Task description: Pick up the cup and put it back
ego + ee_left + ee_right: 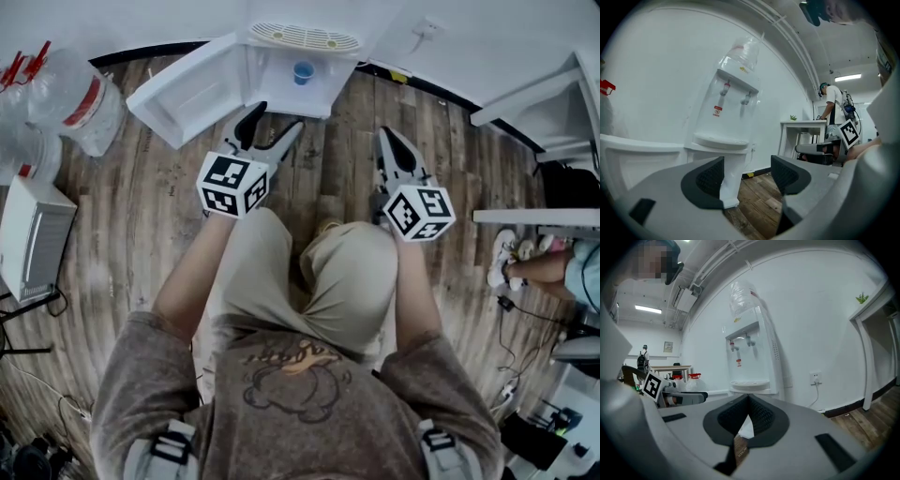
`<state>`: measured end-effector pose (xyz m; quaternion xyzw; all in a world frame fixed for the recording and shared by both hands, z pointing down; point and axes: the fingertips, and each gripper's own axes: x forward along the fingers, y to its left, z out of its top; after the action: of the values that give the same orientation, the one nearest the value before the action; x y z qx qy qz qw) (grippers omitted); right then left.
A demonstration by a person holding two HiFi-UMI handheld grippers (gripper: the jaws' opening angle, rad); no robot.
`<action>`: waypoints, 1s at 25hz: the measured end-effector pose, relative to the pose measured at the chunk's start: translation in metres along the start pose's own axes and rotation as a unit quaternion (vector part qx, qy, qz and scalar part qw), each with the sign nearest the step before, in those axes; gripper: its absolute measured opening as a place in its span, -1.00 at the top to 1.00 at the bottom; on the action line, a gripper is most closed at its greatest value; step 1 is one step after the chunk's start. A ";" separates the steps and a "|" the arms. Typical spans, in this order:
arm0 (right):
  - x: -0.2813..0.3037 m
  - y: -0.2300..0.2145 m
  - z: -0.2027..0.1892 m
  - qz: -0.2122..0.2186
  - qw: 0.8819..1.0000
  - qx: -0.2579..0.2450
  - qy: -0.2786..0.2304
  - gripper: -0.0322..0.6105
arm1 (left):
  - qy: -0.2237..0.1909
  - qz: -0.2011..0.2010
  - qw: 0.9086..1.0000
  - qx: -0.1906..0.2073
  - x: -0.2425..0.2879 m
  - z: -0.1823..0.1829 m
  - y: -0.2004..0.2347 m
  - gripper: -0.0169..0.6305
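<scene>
Head view has you facing the dispenser [302,37] at the far wall, with wood floor [141,225] under you. Its low door [178,94] swings open to the left. The blue cup [303,72] stands upright inside the open compartment, beyond both claws and touching neither.

Your left gripper [274,122] sits just near of that compartment and points at it. Its jaws are spread wide and nothing is gripped. In the left gripper view only floor boards and the foot of the dispenser show in the gap between the jaws. The dispenser's taps and upturned bottle rise above the left jaw.

Your right gripper [386,137] is held to the right of the left one, near it but apart, and aimed at the wall right of the dispenser. In the right gripper view its jaws are pressed together at the tips and hold nothing. A thin sliver of floor shows below where they meet.

Large water bottles [70,98] lie on the floor at the far left. To the right, the left gripper view shows a white table [806,124] with a person [832,105] standing behind it.
</scene>
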<state>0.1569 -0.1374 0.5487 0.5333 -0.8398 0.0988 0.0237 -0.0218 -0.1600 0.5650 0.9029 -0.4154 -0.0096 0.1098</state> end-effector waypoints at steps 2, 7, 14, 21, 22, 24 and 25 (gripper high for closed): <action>0.000 0.001 0.002 0.003 1.000 0.000 -0.003 0.89 | 0.001 0.001 1.000 0.000 0.008 -0.006 0.002 -0.08; -0.004 0.004 0.005 0.005 1.000 0.002 -0.007 0.89 | 0.012 0.014 1.000 0.003 0.030 -0.026 0.015 -0.26; -0.012 0.010 0.009 0.007 1.000 -0.014 -0.003 0.89 | 0.025 0.030 0.999 -0.007 0.078 -0.071 0.053 -0.27; -0.013 0.008 0.007 0.025 1.000 -0.008 0.005 0.89 | 0.051 0.046 0.998 0.007 0.127 -0.119 0.085 -0.27; -0.014 0.005 0.006 0.023 1.000 -0.004 0.006 0.89 | 0.055 0.046 0.997 0.008 0.134 -0.126 0.088 -0.27; -0.014 -0.001 0.004 0.020 1.000 0.004 0.006 0.89 | 0.059 0.048 0.997 0.009 0.147 -0.139 0.094 -0.27; -0.013 -0.002 0.003 0.021 1.000 0.009 0.006 0.89 | 0.060 0.050 0.997 0.009 0.152 -0.144 0.097 -0.27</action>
<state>0.1645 -0.1278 0.5440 0.5153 -0.8496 0.1101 0.0219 0.0213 -0.3080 0.7370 0.8808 -0.4530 0.0541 0.1267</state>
